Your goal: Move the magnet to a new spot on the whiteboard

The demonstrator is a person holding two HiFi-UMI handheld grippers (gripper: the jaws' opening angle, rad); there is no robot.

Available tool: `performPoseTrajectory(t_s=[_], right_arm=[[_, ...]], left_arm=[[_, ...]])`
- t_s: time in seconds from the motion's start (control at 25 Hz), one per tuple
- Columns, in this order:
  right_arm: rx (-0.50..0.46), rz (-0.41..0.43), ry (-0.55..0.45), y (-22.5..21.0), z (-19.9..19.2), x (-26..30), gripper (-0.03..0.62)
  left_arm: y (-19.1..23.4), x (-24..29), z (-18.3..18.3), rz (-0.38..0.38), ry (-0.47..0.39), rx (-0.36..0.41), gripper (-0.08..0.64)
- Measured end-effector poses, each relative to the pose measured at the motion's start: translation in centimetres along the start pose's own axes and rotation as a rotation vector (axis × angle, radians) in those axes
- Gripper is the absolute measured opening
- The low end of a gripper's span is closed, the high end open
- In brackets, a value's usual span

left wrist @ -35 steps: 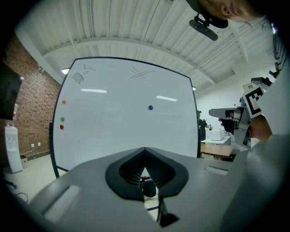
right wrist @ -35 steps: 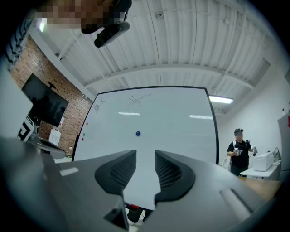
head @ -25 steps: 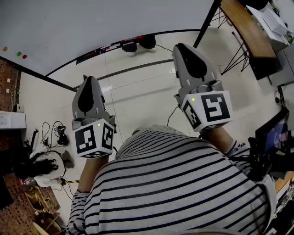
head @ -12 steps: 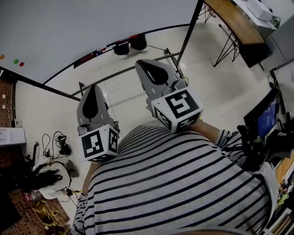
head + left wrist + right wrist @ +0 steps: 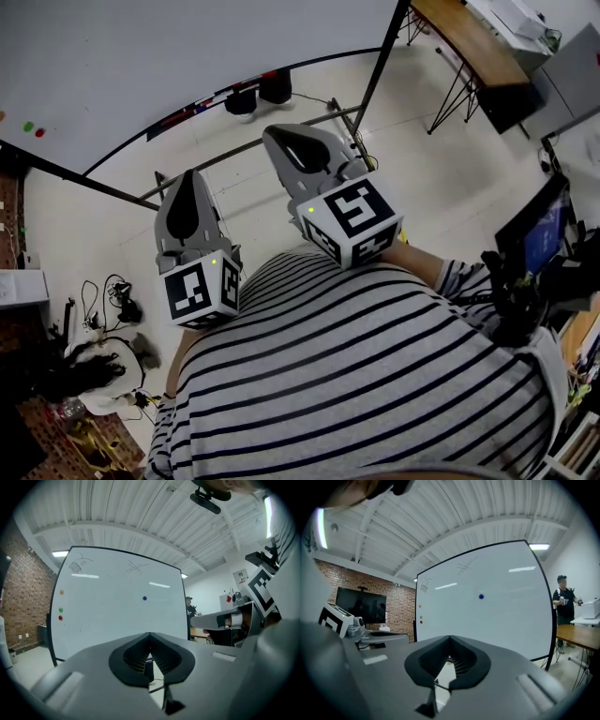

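Grey plastic jaws of the right hand-held gripper [image 5: 449, 640] are pressed together with nothing between them. The left hand-held gripper [image 5: 150, 637] is the same, jaws together and empty. Both are held close to the body, just above the person's black-and-white striped shirt [image 5: 375, 375]. Both look toward the large white whiteboard [image 5: 501, 620] in its black frame, which stands well apart from them across the light floor. The small round blue magnet [image 5: 481, 596] sits on the board near the middle, a little above half height, under a drawn cross. Near the left edge of the board an orange magnet [image 5: 61, 592], a green magnet [image 5: 60, 610] and a red magnet [image 5: 60, 618] form a column.

By my judgement the task is at its very start: the approach to the board is not yet made. The next move calls for walking nearer, spreading the jaws of one gripper and bringing them squarely around the blue magnet. It is small and lies flat on the board, so it could slip from the pads.
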State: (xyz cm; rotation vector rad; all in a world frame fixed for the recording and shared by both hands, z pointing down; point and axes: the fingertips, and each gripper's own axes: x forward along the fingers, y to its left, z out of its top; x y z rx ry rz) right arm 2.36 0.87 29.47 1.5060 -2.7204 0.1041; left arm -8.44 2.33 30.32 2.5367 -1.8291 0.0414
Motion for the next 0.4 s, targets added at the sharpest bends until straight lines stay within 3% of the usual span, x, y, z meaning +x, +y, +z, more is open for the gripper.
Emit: performPoseTrajectory(t_s=[0.4], right_arm=[[-0.003, 0.016, 0.011, 0.9, -0.2, 0.9, 0.000]], left_arm=[[0.8, -0.1, -0.4, 0.002, 0.020, 0.004, 0.015]])
